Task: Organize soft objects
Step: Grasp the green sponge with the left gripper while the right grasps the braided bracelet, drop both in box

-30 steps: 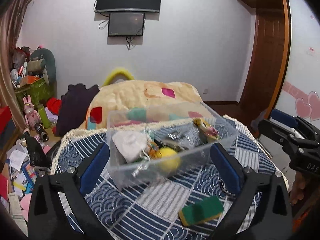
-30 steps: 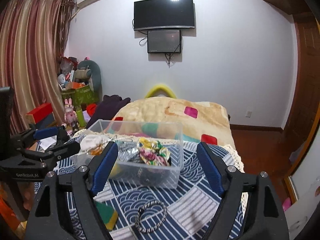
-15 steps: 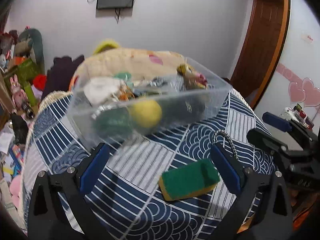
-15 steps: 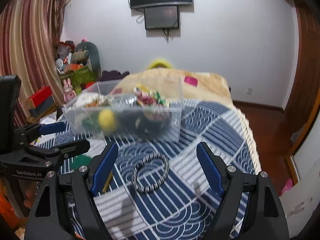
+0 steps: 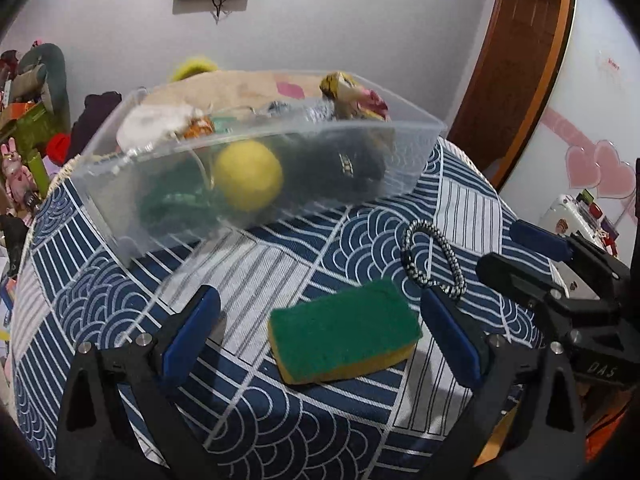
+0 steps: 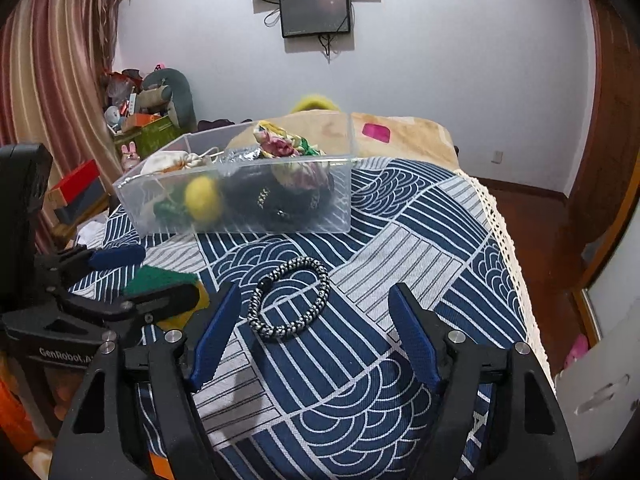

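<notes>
A green and yellow sponge lies on the blue patterned tablecloth, between the fingers of my open left gripper. A black and white braided band lies just ahead of my open, empty right gripper; it also shows in the left wrist view. Behind them stands a clear plastic bin holding a yellow ball, a white pouch, a floral scrunchie and dark soft items. The left gripper partly hides the sponge in the right wrist view.
The table's lace edge runs along the right, with wooden floor beyond. A bed with a beige blanket is behind the table. Toys and boxes are piled at the left by the curtain.
Both grippers have come down and forward toward the table. The sponge now sits between the left fingers and the braided band just ahead of the right fingers.
</notes>
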`<action>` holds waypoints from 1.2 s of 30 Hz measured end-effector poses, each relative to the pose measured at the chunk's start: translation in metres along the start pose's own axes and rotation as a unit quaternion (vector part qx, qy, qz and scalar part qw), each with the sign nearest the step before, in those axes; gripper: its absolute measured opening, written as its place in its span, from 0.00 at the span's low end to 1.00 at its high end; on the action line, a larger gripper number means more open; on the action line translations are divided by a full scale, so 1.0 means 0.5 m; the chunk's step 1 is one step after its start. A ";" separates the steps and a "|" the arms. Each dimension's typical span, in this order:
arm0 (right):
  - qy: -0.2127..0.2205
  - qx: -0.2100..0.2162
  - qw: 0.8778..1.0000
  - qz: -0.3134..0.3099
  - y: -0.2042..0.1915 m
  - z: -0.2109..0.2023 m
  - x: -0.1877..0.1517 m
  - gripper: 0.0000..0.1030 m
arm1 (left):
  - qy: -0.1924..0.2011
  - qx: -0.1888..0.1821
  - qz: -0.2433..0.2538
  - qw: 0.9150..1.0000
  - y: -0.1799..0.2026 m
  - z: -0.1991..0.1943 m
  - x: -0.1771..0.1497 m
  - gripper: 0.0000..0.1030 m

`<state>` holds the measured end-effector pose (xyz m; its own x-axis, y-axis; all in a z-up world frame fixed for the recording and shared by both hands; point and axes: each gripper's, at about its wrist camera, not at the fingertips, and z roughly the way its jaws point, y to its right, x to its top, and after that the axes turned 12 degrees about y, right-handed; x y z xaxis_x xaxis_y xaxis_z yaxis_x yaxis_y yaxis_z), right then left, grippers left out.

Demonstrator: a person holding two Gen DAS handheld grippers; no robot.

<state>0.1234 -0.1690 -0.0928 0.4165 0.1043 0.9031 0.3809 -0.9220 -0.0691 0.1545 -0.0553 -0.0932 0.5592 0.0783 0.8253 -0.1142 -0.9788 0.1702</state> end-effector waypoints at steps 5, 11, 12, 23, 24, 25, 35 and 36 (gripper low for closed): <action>-0.012 0.009 1.000 0.004 -0.006 0.010 -0.007 0.71 | -0.017 -0.028 0.006 0.999 0.006 0.011 -0.015 0.66; -0.024 0.023 0.999 -0.002 -0.022 0.024 -0.016 0.65 | 0.012 -0.012 0.038 0.999 0.022 -0.013 -0.017 0.62; -0.030 0.023 0.999 -0.002 -0.021 0.029 -0.019 0.64 | 0.017 -0.011 0.039 0.999 0.021 -0.018 -0.015 0.62; -0.042 0.015 0.999 -0.028 -0.041 0.048 -0.033 0.31 | 0.011 -0.005 0.010 1.000 -0.009 -0.016 -0.014 0.62; -0.040 0.015 0.999 -0.029 -0.042 0.046 -0.032 0.29 | 0.011 -0.004 0.010 1.000 -0.010 -0.017 -0.015 0.62; -0.040 0.017 0.999 -0.029 -0.043 0.047 -0.031 0.25 | 0.012 -0.003 0.009 1.000 -0.011 -0.018 -0.016 0.62; -0.022 0.014 0.999 -0.031 -0.043 0.037 -0.022 0.11 | 0.032 0.010 0.004 0.999 -0.027 -0.043 -0.004 0.62; -0.020 0.014 0.999 -0.030 -0.042 0.034 -0.019 0.11 | 0.037 0.014 0.004 0.999 -0.031 -0.049 0.000 0.62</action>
<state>0.1254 -0.1444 -0.1070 0.4240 0.1738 0.8888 0.4294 -0.9027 -0.0284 0.1362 -0.0358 -0.0827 0.4969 0.0838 0.8637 -0.0946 -0.9842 0.1499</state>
